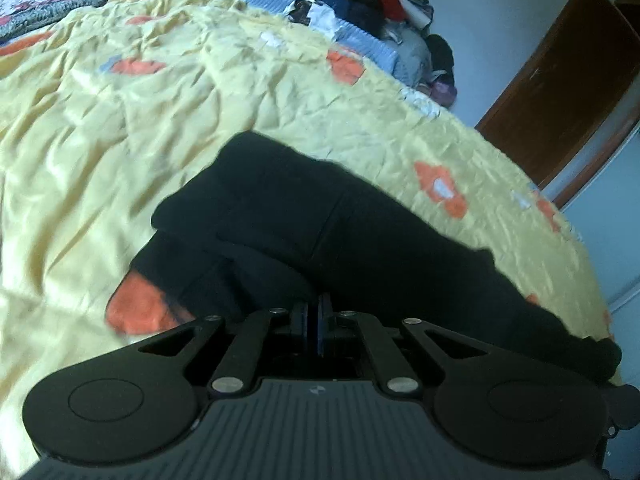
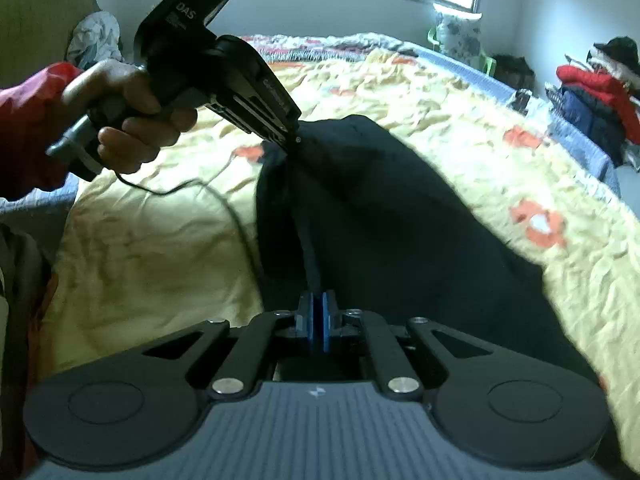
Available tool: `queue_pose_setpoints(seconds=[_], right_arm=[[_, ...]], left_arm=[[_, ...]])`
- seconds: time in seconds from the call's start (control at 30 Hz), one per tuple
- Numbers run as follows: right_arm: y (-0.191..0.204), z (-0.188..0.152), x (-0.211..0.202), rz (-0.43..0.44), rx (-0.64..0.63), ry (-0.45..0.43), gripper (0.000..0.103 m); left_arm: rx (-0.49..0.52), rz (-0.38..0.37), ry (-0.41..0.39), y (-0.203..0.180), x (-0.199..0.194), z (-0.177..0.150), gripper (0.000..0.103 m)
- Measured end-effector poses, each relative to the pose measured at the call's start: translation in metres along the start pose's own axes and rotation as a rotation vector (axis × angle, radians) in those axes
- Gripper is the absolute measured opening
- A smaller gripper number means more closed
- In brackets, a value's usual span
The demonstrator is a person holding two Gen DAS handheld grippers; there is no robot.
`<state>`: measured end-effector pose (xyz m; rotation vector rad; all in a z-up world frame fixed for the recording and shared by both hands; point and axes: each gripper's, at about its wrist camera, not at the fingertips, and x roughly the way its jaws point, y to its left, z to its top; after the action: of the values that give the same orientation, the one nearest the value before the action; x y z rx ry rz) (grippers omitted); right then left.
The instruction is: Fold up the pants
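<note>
Both tools, the left tool and the right tool, are clamping the black pants over the yellow bedspread, mid-fold; next, laying the held edge down squarely at frame centre.

Pants: matt black cloth. Bedspread: wrinkled yellow cloth. Door: brown wood. Left gripper: matt black plastic.

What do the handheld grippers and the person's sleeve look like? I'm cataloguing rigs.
Both grippers, left gripper and right gripper, are black with blue pads, silver pivot pins and ribbed grey bodies. The left has white lettering and a thin black cable. The sleeve is red.
</note>
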<state>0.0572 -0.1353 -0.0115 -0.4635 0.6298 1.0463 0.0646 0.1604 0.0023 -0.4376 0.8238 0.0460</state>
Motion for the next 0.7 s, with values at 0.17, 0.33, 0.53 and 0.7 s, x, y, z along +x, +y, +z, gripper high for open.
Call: queue_pose_setpoints(seconds=[0.17,0.33,0.53,0.7], right_arm=[[0.025,-0.010,0.004,-0.009,0.015,0.012,0.004],[0.023,-0.015,0.016,0.000,0.115,-0.006,0.006],[0.035,-0.032,-0.052,-0.153,0.171,-0.130,0.010],[-0.005,-0.102,-0.134,-0.493,0.497,-0.178,0.055]], left_arm=[[0.070,0.046,-0.009,-0.003,-0.006,-0.011,0.004],[0.150,0.098,0.004,-0.007,0.001,-0.026,0.009],[0.223,0.135,-0.001,-0.011,-0.023,-0.030,0.035],[0.343,0.135,-0.076,-0.039,-0.048,-0.035,0.037]])
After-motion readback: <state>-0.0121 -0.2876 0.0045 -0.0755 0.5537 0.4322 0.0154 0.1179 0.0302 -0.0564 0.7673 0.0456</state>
